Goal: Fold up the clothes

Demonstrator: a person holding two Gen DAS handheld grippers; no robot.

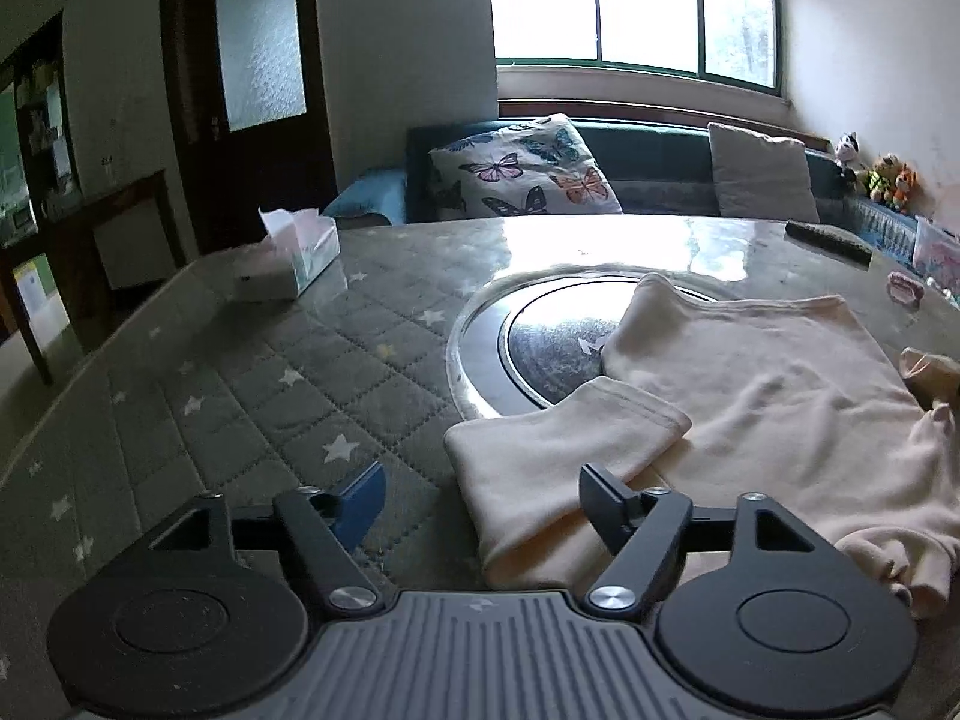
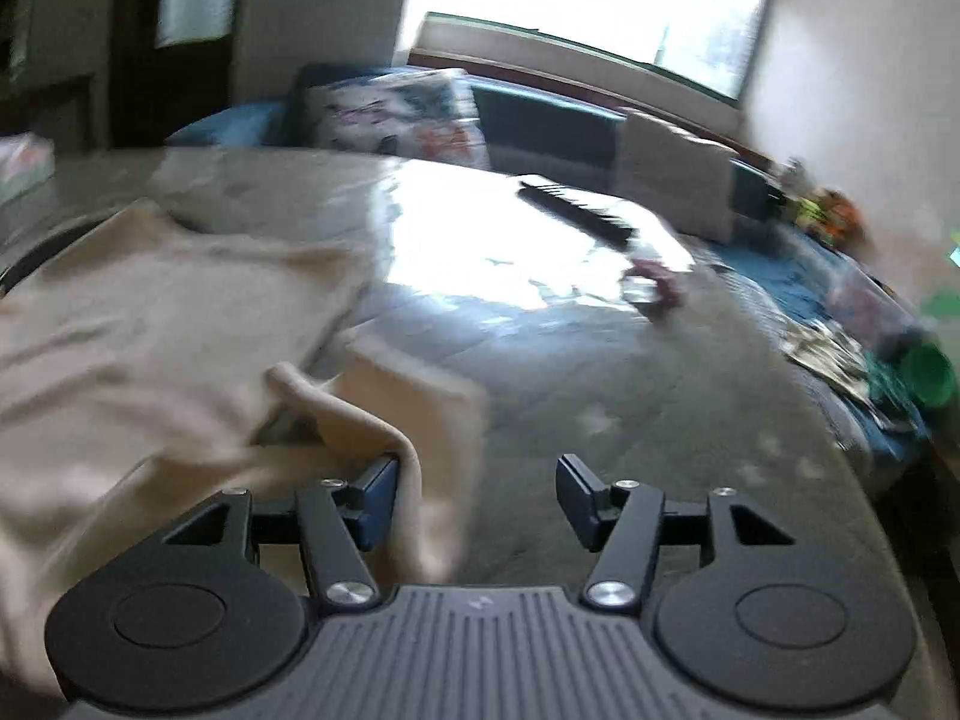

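Your cream garment (image 1: 762,384) lies spread on the table (image 1: 252,372), which wears a grey quilted cover with pale stars under a glossy clear sheet. Part of the cloth overlaps the round dark inset (image 1: 528,348) at the table's middle.

Your left gripper (image 1: 486,498) sits low over the near edge of the garment with its fingers spread wide. A folded sleeve (image 1: 558,450) lies between them; the right-hand finger (image 1: 606,504) rests against or just over the cloth, while the blue-padded one (image 1: 360,504) stands clear of it over the bare quilted cover. Nothing is pinched.

Your right gripper (image 2: 477,501) is also spread. That view is blurred, but a fold of the cream cloth (image 2: 384,438) drapes beside and over its left-hand finger (image 2: 375,501), and the other finger (image 2: 579,501) stands apart over the table cover. The pads are not pressing on the fabric.

Elsewhere on the table you have a tissue box (image 1: 294,258) toward the far left, a dark remote control (image 1: 828,240) at the far right, and a small pink object (image 1: 906,288) near it, too small to identify. Beyond the table is a sofa (image 1: 648,180) under a bright window (image 1: 636,6), with a butterfly-print cushion (image 1: 522,168), a plain pale cushion (image 1: 762,174) and a few soft toys (image 1: 876,174) at its right end. A dark door with a frosted pane (image 1: 252,60) stands at the left.
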